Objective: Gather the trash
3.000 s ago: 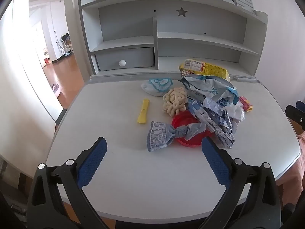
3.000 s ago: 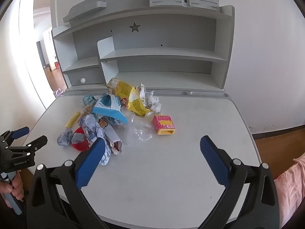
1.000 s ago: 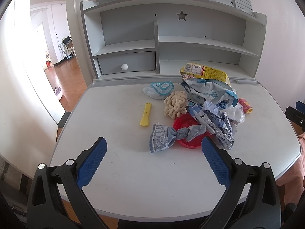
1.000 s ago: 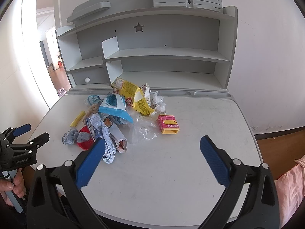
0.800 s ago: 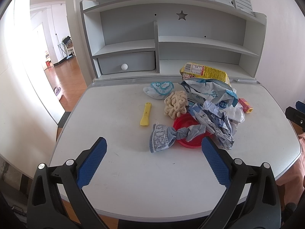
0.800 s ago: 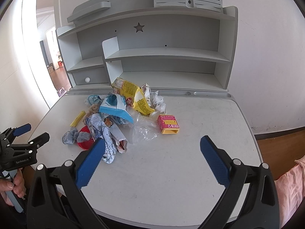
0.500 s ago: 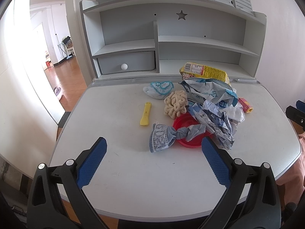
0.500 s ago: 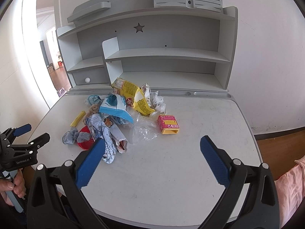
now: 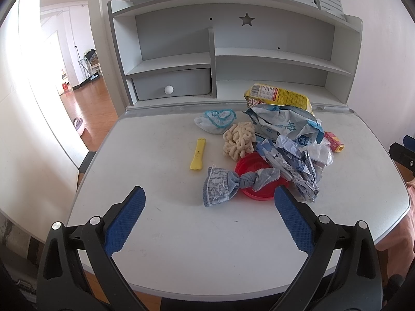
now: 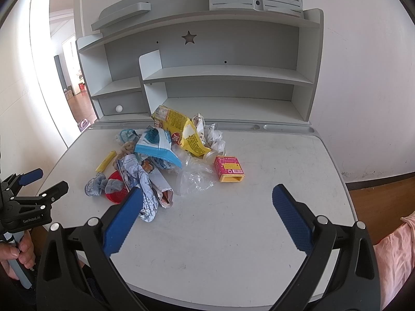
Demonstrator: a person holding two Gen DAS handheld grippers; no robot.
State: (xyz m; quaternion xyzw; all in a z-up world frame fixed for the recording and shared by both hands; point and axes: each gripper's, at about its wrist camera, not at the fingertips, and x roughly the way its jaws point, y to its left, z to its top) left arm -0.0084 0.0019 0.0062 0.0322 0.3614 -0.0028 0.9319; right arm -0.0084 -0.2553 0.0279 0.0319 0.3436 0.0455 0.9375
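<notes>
A heap of trash lies on the white desk (image 9: pixel 168 233): a yellow snack bag (image 9: pixel 280 97), a blue-white bag (image 9: pixel 282 125), crumpled wrappers (image 9: pixel 290 165), a knotted grey cloth (image 9: pixel 233 184) on a red lid (image 9: pixel 256 165), a beige knotted rope piece (image 9: pixel 238 141), a yellow stick (image 9: pixel 198 154), a red-yellow carton (image 10: pixel 229 168) and clear plastic (image 10: pixel 195 178). My left gripper (image 9: pixel 208 221) is open and empty above the desk's near edge, short of the cloth. My right gripper (image 10: pixel 206 217) is open and empty, short of the clear plastic.
A grey shelf unit (image 9: pixel 233 59) with a small drawer (image 9: pixel 172 86) stands at the desk's back. The left gripper also shows at the left in the right wrist view (image 10: pixel 33 191). A doorway and wooden floor (image 9: pixel 88 103) lie to the left.
Since three seconds ago both views have shifted slightly. Over the last second nothing has visibly moved.
</notes>
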